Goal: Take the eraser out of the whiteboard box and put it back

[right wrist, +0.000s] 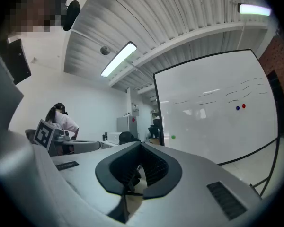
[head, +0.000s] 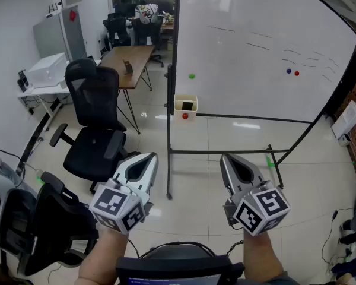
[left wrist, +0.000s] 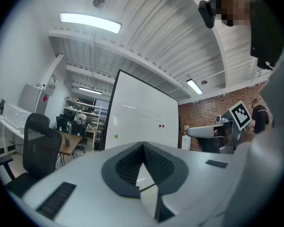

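Observation:
A small cream whiteboard box (head: 186, 106) hangs at the lower left corner of the whiteboard (head: 255, 58), with the dark eraser (head: 188, 105) standing inside it. Both grippers are held level, well short of the board and below the box. My left gripper (head: 149, 157) is shut, its jaws meeting at the tip with nothing between them (left wrist: 143, 146). My right gripper (head: 226, 158) is also shut and empty (right wrist: 141, 145). The whiteboard (left wrist: 142, 119) fills the middle distance in the left gripper view and shows at the right (right wrist: 213, 112) in the right gripper view.
A black office chair (head: 95, 129) stands left of the whiteboard's stand (head: 169, 153). Another dark chair (head: 41, 224) is at the lower left. A wooden table (head: 127, 61) and more chairs lie behind. A green magnet (head: 191, 76) and a red magnet (head: 185, 116) sit near the box.

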